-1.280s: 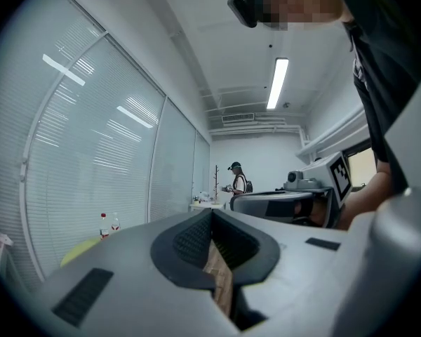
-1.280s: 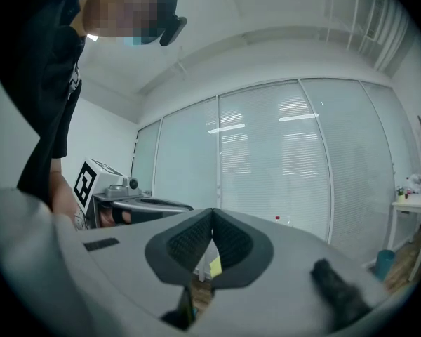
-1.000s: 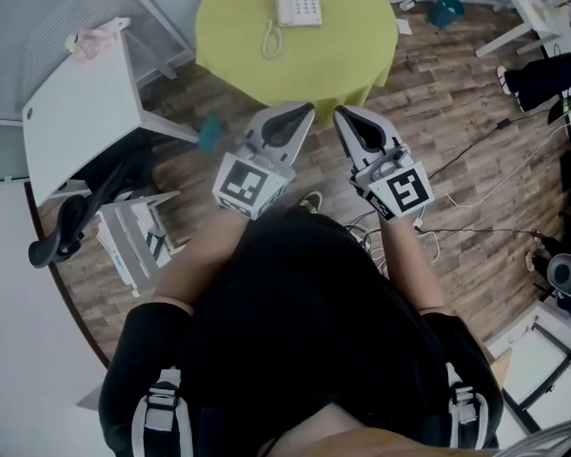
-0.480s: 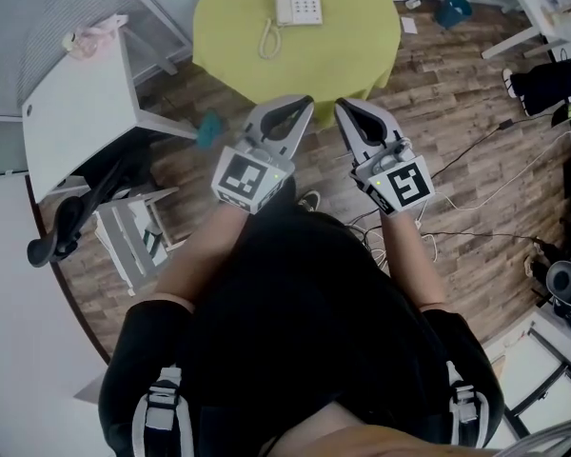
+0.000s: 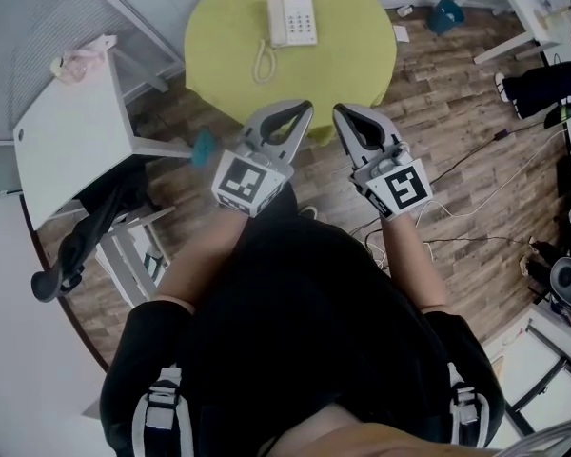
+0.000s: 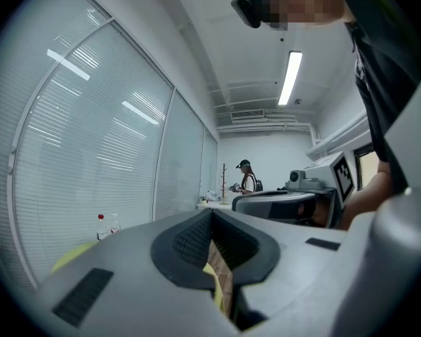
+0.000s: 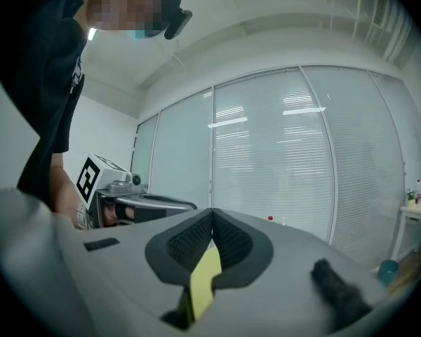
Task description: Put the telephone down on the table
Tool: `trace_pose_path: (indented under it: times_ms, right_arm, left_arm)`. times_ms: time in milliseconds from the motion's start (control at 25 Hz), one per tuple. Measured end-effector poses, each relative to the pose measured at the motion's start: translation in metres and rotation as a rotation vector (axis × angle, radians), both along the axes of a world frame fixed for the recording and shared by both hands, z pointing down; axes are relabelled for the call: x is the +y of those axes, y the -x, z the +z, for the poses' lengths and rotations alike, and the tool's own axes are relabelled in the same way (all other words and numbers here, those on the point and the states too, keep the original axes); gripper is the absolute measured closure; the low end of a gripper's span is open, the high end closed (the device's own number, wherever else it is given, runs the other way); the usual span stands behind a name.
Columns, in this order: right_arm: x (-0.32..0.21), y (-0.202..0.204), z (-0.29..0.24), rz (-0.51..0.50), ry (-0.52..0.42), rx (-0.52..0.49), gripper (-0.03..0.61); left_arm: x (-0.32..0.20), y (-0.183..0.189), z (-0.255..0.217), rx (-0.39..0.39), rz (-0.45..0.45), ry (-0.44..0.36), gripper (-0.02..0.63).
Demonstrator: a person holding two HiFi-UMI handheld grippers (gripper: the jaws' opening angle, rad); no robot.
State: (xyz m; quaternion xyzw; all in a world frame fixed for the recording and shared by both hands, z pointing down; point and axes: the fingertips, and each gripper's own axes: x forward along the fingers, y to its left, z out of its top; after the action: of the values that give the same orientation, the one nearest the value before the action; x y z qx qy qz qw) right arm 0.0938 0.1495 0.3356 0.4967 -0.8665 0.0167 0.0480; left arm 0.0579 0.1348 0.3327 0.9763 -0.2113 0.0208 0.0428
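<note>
You are holding the left gripper and the right gripper side by side, each with its jaws pressed together and nothing between them. The telephone is sitting on the yellow-green tabletop, ahead of both jaws and well apart from them. Its handset is lying beside it, on the side nearer the left jaws.

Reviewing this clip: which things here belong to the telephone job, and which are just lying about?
Job: telephone, handset, round yellow-green table, left gripper, right gripper, both shut.
Lying about: white desk, teal container, floor cables.
</note>
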Motion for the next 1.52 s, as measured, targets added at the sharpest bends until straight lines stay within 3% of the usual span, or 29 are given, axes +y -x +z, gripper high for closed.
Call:
trace_pose_path:
  times_ms: [800,1520]
  right_arm:
    - [-0.163,0.011,0.003,0.062,0.02,-0.025,0.56]
    - [-0.235,-0.002,0.019,0.092,0.049,0.018,0.56]
  left_arm:
    - [-0.163,0.0,0.013,-0.004,0.067,0.035,0.601]
    - [-0.24,-0.005,0.027,-0.004,0.071,0.064,0.601]
